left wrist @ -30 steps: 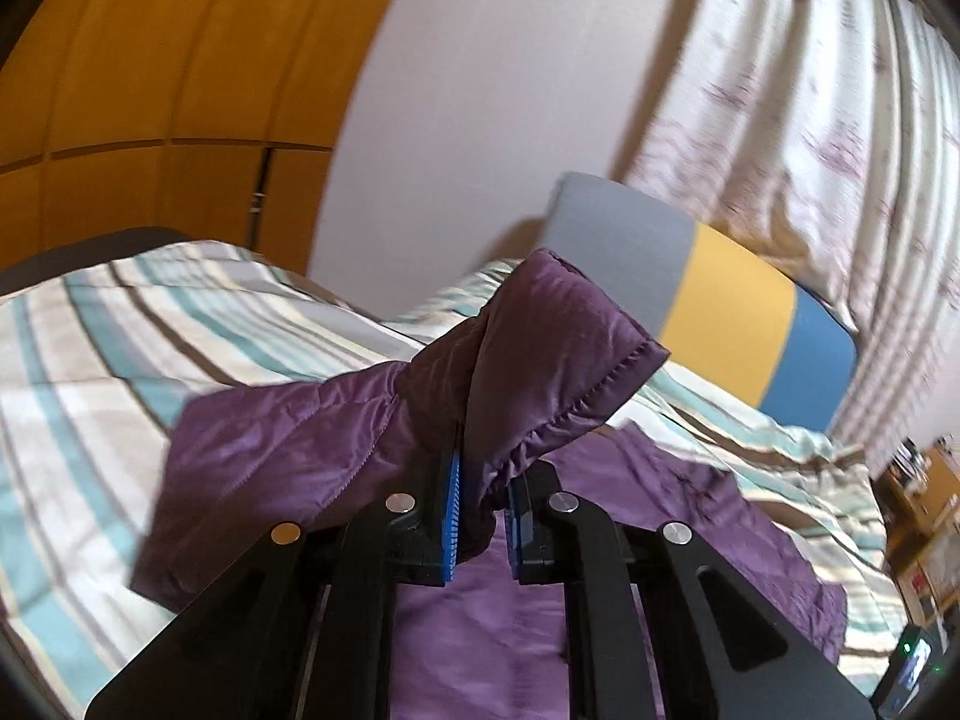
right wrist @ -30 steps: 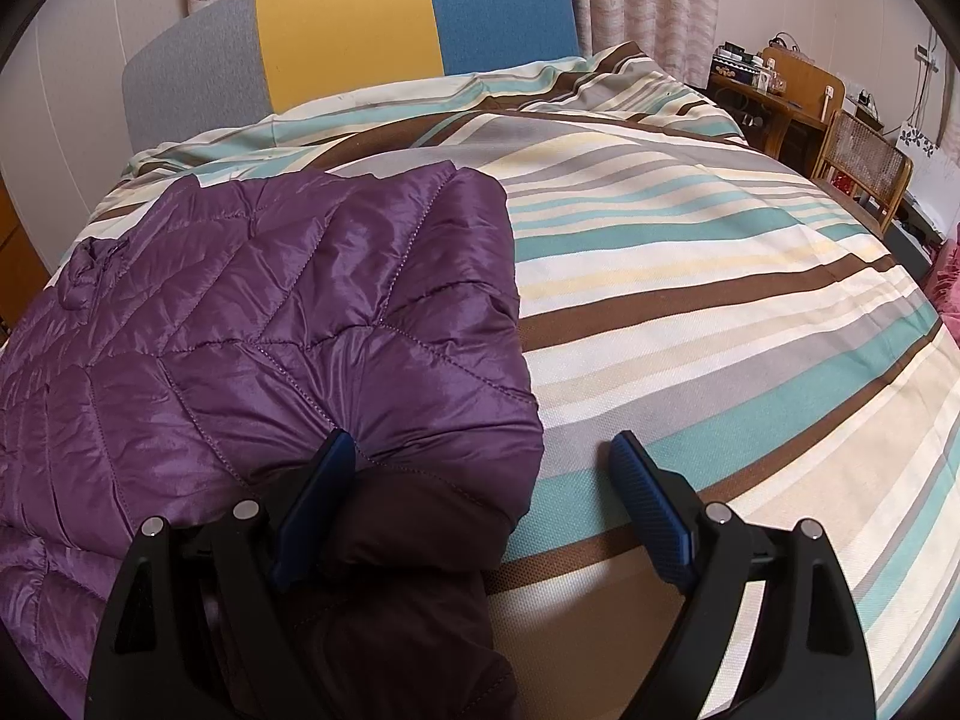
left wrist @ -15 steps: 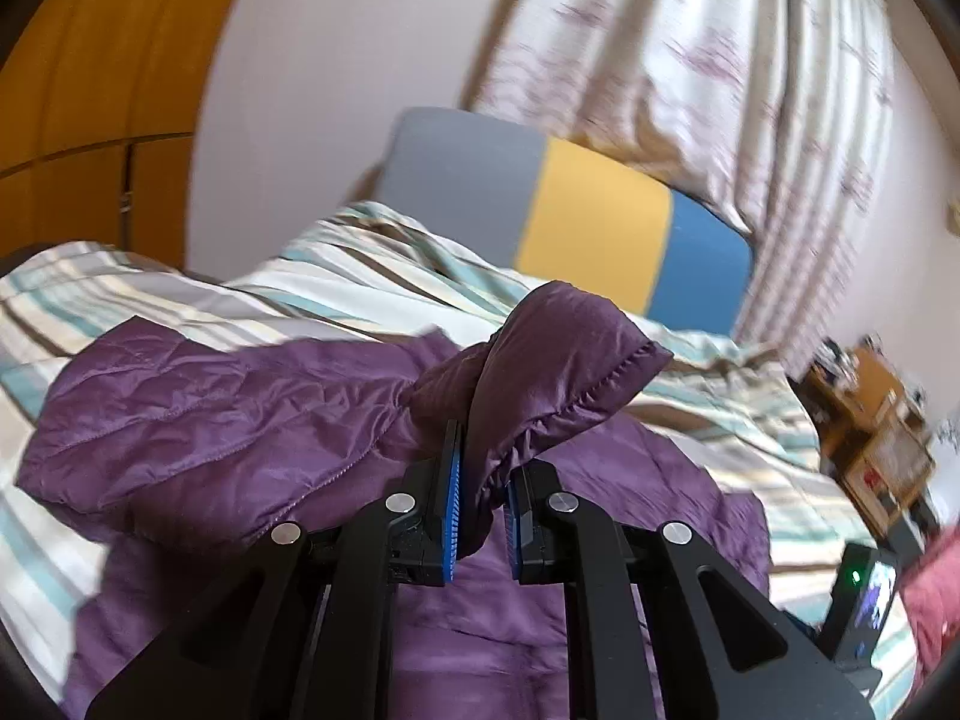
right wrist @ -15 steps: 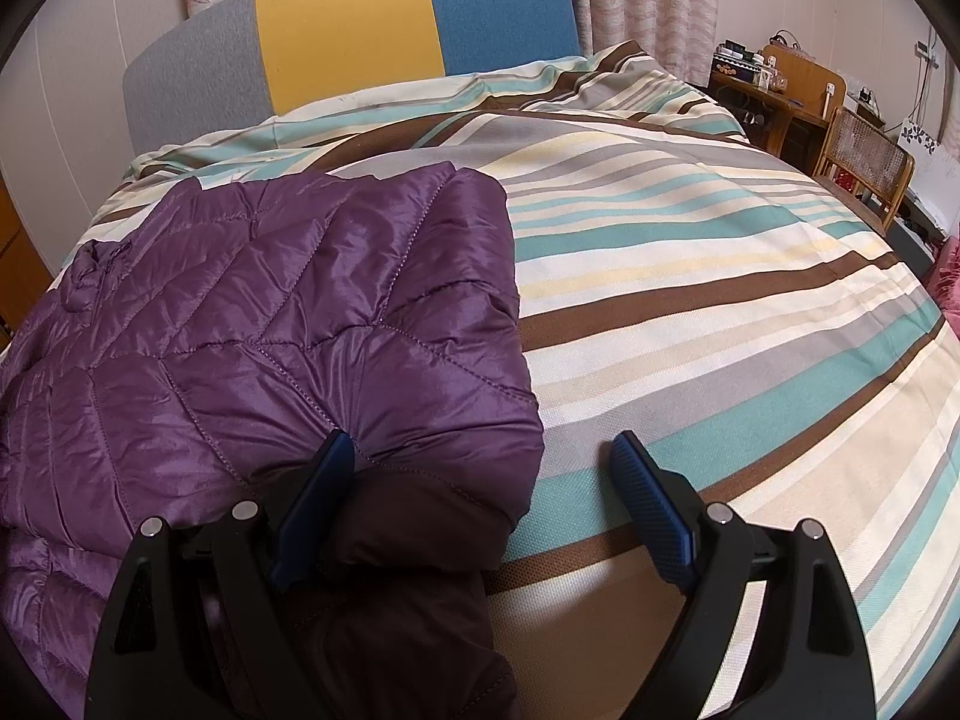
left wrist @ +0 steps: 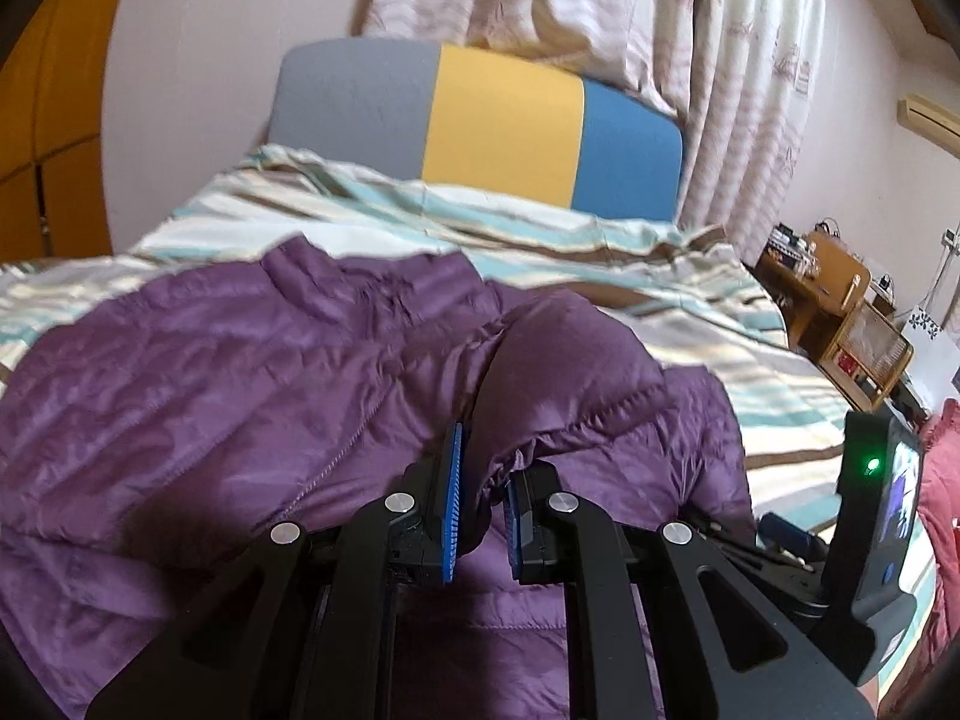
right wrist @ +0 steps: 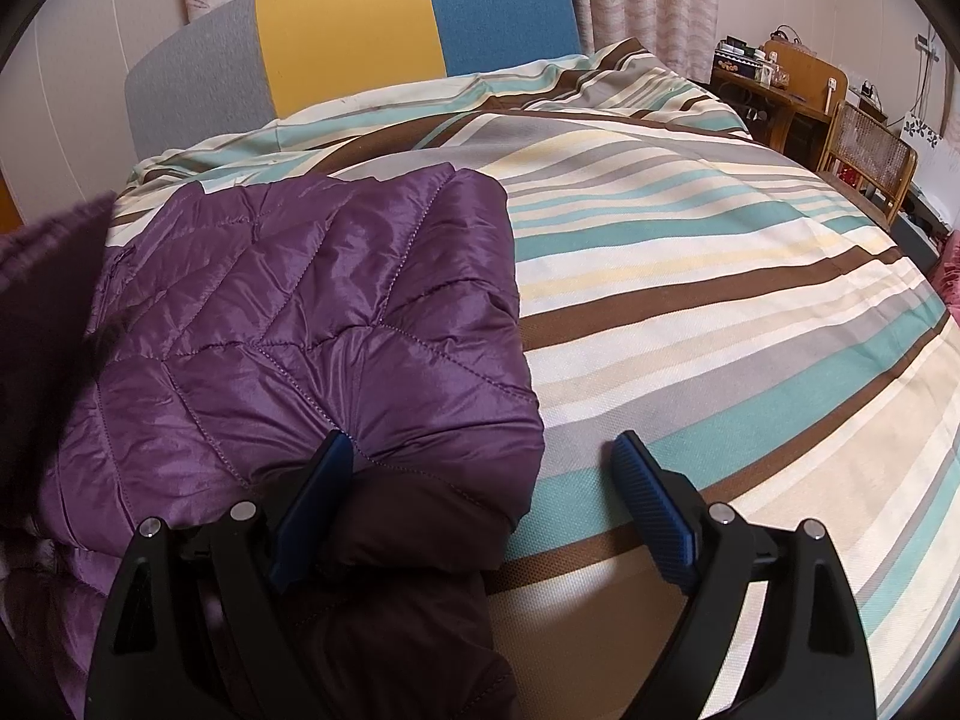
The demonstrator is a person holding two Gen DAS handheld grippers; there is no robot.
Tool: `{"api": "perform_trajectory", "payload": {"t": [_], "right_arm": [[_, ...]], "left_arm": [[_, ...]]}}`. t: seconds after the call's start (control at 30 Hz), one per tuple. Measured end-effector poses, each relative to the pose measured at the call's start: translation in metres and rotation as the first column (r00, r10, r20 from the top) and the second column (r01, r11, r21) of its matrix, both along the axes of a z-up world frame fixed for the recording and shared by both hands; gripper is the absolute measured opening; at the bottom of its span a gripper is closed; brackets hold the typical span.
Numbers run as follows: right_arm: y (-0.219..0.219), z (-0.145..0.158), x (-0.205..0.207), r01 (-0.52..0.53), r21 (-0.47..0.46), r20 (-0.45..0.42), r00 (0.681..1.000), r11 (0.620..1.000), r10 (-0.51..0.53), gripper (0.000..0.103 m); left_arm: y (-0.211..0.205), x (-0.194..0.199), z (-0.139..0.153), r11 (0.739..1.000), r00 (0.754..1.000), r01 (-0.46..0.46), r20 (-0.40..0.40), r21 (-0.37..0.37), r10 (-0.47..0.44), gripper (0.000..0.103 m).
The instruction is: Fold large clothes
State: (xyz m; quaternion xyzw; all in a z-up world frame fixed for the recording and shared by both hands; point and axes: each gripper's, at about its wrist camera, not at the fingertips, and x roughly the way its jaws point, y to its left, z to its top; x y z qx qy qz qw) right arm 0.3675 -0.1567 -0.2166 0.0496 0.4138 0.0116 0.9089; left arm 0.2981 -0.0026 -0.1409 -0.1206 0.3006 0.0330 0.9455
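A purple quilted jacket (left wrist: 252, 372) lies on the striped bed; it also shows in the right wrist view (right wrist: 312, 324). My left gripper (left wrist: 483, 501) is shut on the jacket's sleeve cuff (left wrist: 570, 372) and holds it over the jacket body. My right gripper (right wrist: 480, 492) is open; its left finger rests against the folded jacket edge, and dark lining lies between the jaws. The right finger (right wrist: 654, 498) stands over bare bedspread.
The striped bedspread (right wrist: 720, 276) covers the bed. A grey, yellow and blue headboard (left wrist: 498, 120) stands at the far end. Curtains (left wrist: 720, 60) hang behind. A wooden desk and chair (right wrist: 840, 120) stand to the right. The other gripper's body (left wrist: 870, 510) shows at lower right.
My left gripper has swung right with the sleeve cuff, carrying it over the jacket body. A blurred purple sleeve has come in at the right view's left edge. My right gripper has not moved.
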Motion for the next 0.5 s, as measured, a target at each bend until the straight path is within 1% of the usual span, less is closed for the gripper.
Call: {"api": "perform_trajectory", "payload": {"t": [0.13,0.2,0.27,0.3,0.33,0.37,0.4,0.5], "right_arm": [[-0.001,0.000,0.000,-0.001,0.003,0.000,1.000,1.000,0.001,0.088],[-0.001,0.000,0.000,-0.001,0.003,0.000,1.000,1.000,0.001,0.088],[-0.001,0.000,0.000,-0.001,0.000,0.000,1.000,1.000,0.001,0.088],[-0.001,0.000,-0.001,-0.002,0.000,0.000,1.000,1.000,0.002,0.088],[-0.001,0.000,-0.001,-0.002,0.000,0.000,1.000,1.000,0.002,0.088],[-0.001,0.000,-0.001,-0.003,0.000,0.000,1.000,1.000,0.003,0.088],[-0.001,0.000,-0.001,-0.003,0.000,0.000,1.000,1.000,0.003,0.088],[-0.002,0.000,-0.001,-0.002,0.004,0.001,1.000,1.000,0.002,0.089]], "left_arm": [[-0.003,0.009,-0.017,0.999,0.998,0.030,-0.048,-0.027,-0.031,0.012],[-0.004,0.011,-0.022,0.998,0.997,0.042,-0.063,-0.038,-0.044,0.019],[-0.004,0.012,-0.024,0.996,0.995,0.060,-0.074,-0.060,-0.064,0.040],[-0.005,0.012,-0.024,0.995,0.994,0.076,-0.073,-0.070,-0.082,0.047],[-0.006,0.011,-0.024,0.993,0.993,0.089,-0.071,-0.074,-0.094,0.070],[-0.010,0.007,-0.020,0.991,0.991,0.110,-0.063,-0.071,-0.115,0.083],[-0.012,0.003,-0.017,0.991,0.991,0.121,-0.055,-0.064,-0.124,0.085],[-0.018,-0.014,-0.007,0.986,0.986,0.159,-0.036,-0.056,-0.161,0.086]]}}
